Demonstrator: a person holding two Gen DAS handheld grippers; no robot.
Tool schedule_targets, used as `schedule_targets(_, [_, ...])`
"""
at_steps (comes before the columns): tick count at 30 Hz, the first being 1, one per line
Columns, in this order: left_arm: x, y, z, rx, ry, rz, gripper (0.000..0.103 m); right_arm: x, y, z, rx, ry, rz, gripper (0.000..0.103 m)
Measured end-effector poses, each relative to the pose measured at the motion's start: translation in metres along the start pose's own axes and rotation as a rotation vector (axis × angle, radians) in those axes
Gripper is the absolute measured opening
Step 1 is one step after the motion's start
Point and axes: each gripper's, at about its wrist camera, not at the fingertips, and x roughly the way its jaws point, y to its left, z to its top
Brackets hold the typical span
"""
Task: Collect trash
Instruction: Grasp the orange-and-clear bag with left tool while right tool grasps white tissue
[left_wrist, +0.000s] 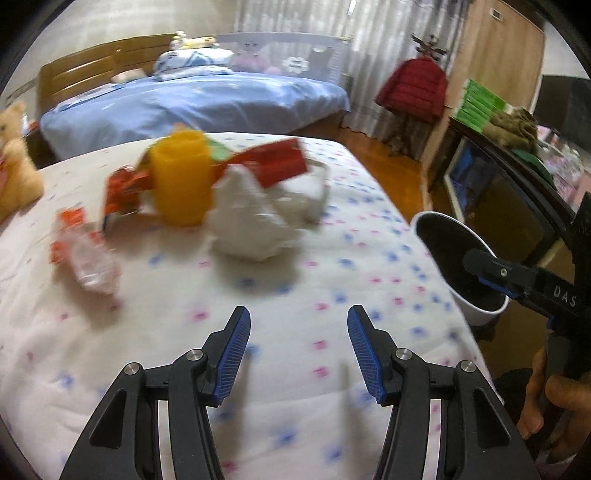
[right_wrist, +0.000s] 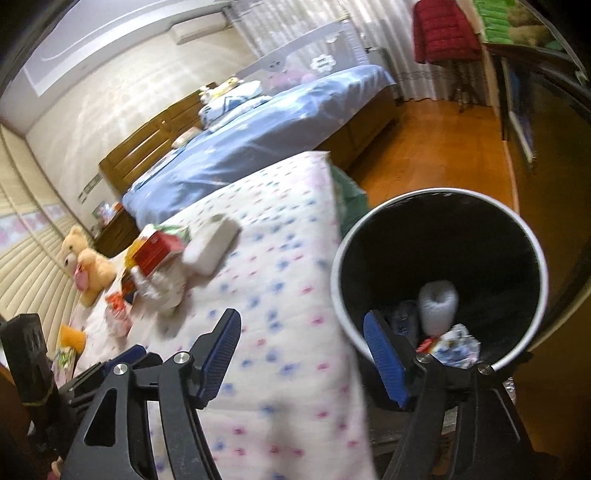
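A pile of trash lies on the flowered white quilt (left_wrist: 295, 266): a yellow cup (left_wrist: 183, 181), a crumpled white tissue (left_wrist: 251, 218), a red packet (left_wrist: 277, 162) and a clear wrapper with red print (left_wrist: 86, 254). My left gripper (left_wrist: 299, 310) hovers over the quilt short of the pile, open with nothing between its fingers. At the bed's right edge stands a white bin with a black inside (right_wrist: 461, 240), holding a white roll (right_wrist: 437, 302) and a crumpled wrapper (right_wrist: 456, 345). My right gripper (right_wrist: 300, 314) is open and empty, one finger over the bin's rim, the other over the quilt.
A teddy bear (right_wrist: 88, 266) sits at the quilt's far left. Beyond it is a bed with blue bedding (left_wrist: 203, 99). A red jacket (left_wrist: 413, 88) hangs on a stand, and a dark cabinet (left_wrist: 498, 192) lines the right side past the wooden floor (right_wrist: 424, 147). A hand (left_wrist: 546, 402) holds the right gripper.
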Motion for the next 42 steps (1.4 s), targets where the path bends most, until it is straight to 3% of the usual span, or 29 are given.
schedule_targets(7, [-0.028,0.043,-0.007,-0.067,-0.032,0.071,0.056,0.014,0.035,-0.008,-0.048,0.02,0.041,0.081])
schedule_targets(18, [-0.048,0.096,-0.002,-0.173,-0.058,0.138,0.063,0.037,0.083,-0.017,-0.135,0.048,0.092,0.081])
schedule_targets(40, [0.005,0.135,0.034,-0.224,-0.012,0.152,0.063,0.102,0.138,0.0,-0.212,0.11,0.14,0.079])
schedule_targets(41, [0.007,0.134,0.034,-0.22,-0.009,0.15,0.062,0.103,0.139,0.001,-0.213,0.108,0.139,0.077])
schedule_targets(42, [0.01,0.133,0.034,-0.211,-0.006,0.147,0.053,0.104,0.141,0.001,-0.218,0.107,0.135,0.072])
